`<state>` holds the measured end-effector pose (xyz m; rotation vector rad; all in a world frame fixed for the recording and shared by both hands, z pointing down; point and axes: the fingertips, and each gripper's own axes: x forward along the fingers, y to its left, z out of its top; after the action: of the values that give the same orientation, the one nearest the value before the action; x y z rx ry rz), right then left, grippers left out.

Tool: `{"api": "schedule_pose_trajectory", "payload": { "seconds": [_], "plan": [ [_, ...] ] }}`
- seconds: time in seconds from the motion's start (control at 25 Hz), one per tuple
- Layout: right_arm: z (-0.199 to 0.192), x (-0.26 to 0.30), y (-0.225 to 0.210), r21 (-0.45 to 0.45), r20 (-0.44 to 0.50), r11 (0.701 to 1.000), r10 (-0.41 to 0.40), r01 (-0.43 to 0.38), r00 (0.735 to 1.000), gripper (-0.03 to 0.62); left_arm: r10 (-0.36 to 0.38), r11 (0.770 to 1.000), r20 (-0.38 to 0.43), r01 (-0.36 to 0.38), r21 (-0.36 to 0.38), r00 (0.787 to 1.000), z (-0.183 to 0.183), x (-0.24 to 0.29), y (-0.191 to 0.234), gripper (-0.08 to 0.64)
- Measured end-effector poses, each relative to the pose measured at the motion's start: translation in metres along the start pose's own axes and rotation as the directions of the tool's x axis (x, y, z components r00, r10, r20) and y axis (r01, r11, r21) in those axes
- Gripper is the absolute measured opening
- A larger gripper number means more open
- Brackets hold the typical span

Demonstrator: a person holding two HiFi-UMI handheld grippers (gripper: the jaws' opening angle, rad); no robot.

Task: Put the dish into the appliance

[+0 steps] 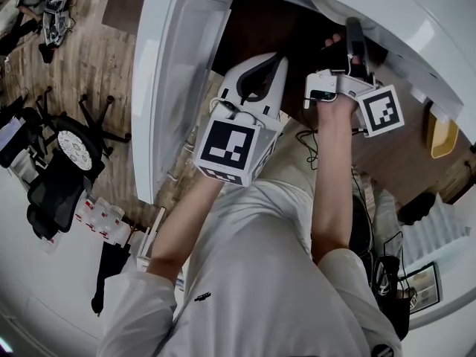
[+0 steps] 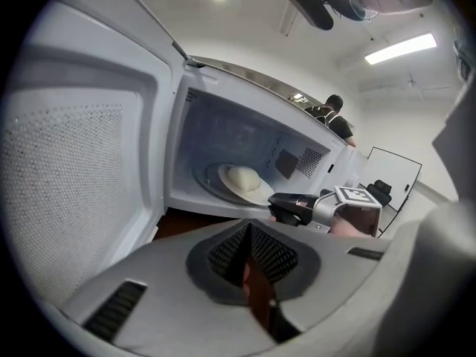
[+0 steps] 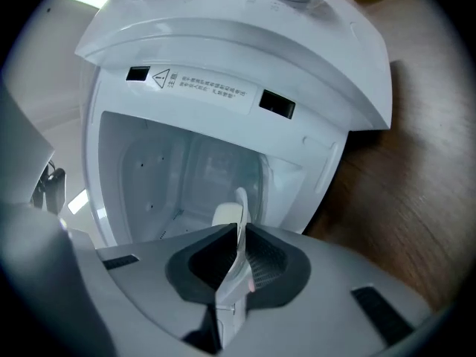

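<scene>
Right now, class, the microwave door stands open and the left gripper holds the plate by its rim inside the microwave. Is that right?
No. It is the right gripper that holds the plate by its rim, as the right gripper view shows; the left gripper is shut on nothing. The microwave door does stand open, with the plate inside.

Office-like room: swivel chairs (image 1: 48,188) and ceiling strip lights (image 2: 401,47).

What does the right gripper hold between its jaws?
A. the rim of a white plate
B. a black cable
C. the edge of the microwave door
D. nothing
A: in the right gripper view, the right gripper pinches the rim of the white plate at the mouth of the open microwave.
</scene>
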<state>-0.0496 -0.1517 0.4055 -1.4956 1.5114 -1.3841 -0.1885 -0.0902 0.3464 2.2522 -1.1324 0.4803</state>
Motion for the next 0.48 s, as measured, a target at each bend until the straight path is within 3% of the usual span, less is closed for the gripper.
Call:
{"api": "schedule_pose_trajectory", "payload": {
  "seconds": [0.16,0.48],
  "plan": [
    [0.0046,-0.0005,-0.0004,-0.100,0.001,0.994,-0.045,0.045,0.999,0.026,-0.002,1.000,-0.001,0.002,0.005,1.000,-0.0002,-0.0008,-0.0008,0.000],
    [0.0074,-0.0030,0.0008,-0.128,0.003,0.990,-0.052,0.052,0.999,0.070,-0.006,1.000,0.000,0.006,0.008,1.000,0.0003,-0.0005,-0.0042,0.000]
  ]
}}
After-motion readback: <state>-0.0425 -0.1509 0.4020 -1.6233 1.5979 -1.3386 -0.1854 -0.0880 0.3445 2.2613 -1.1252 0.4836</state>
